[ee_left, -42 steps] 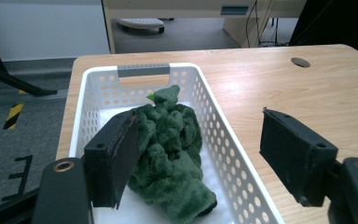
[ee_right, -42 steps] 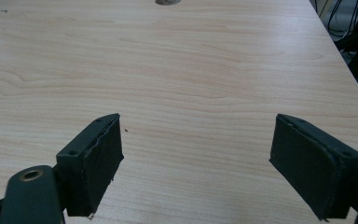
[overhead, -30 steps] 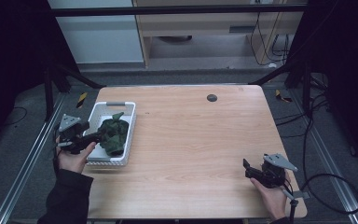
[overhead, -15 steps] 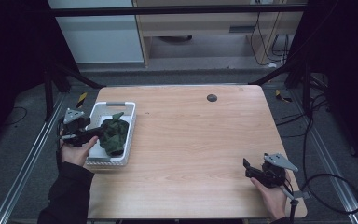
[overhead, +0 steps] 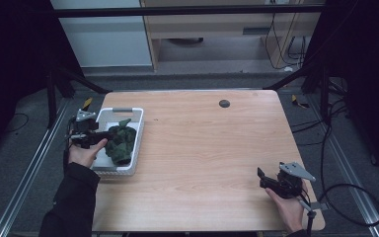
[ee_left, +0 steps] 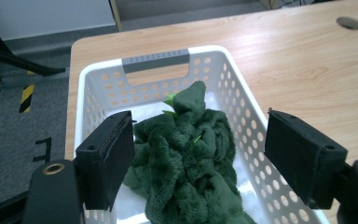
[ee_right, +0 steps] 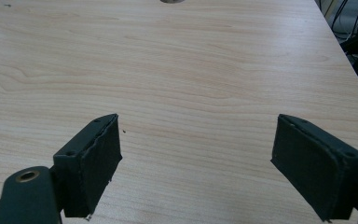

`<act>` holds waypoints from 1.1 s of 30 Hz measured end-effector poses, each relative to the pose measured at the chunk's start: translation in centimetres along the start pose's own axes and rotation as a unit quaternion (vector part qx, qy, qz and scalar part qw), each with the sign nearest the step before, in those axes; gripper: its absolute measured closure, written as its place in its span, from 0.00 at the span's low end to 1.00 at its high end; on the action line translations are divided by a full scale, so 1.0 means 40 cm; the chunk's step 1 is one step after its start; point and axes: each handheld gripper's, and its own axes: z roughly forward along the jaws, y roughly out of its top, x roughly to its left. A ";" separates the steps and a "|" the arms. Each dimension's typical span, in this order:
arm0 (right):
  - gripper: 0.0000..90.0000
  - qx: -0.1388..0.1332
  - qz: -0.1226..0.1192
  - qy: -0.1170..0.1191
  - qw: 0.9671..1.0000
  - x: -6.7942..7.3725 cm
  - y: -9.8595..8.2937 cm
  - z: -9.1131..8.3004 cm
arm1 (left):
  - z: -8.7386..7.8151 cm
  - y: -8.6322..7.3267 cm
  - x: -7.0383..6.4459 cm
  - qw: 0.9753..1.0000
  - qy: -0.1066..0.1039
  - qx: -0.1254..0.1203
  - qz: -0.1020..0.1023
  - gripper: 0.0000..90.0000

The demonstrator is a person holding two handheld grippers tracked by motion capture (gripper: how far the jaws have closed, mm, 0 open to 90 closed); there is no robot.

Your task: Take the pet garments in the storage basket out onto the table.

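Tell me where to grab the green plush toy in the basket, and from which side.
Pinch the raised, bunched middle of the green plush toy, coming down from above: the white basket walls block side approaches, and the open left gripper already straddles it.

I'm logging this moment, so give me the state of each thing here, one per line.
left gripper: open, fingers apart either side of the green plush cloth, not clamped
right gripper: open, nothing between its fingers, over bare table
green plush cloth: crumpled, lying in the basket
white basket: upright on the table, holding the cloth
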 end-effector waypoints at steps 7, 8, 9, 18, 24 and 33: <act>0.17 0.001 0.000 0.000 1.000 0.000 0.000 0.000 | 0.030 0.002 0.006 1.000 -0.002 0.027 0.002 0.26; 0.17 0.000 0.000 0.001 1.000 0.000 0.000 0.000 | 0.035 0.002 0.006 1.000 0.000 0.030 0.002 0.26; 0.17 0.001 0.000 0.000 1.000 -0.001 0.000 0.000 | 0.039 0.001 0.007 0.999 0.001 0.035 0.003 0.26; 0.17 0.002 -0.003 0.001 1.000 -0.001 -0.001 0.002 | 0.068 -0.003 0.014 0.998 0.006 0.056 0.005 0.26; 0.16 0.005 0.000 0.003 1.000 0.000 -0.001 0.003 | 0.082 -0.008 0.021 0.997 0.006 0.076 0.006 0.28; 0.16 0.010 -0.002 0.005 1.000 0.001 -0.002 0.007 | 0.101 -0.015 0.021 0.994 0.001 0.107 0.012 0.31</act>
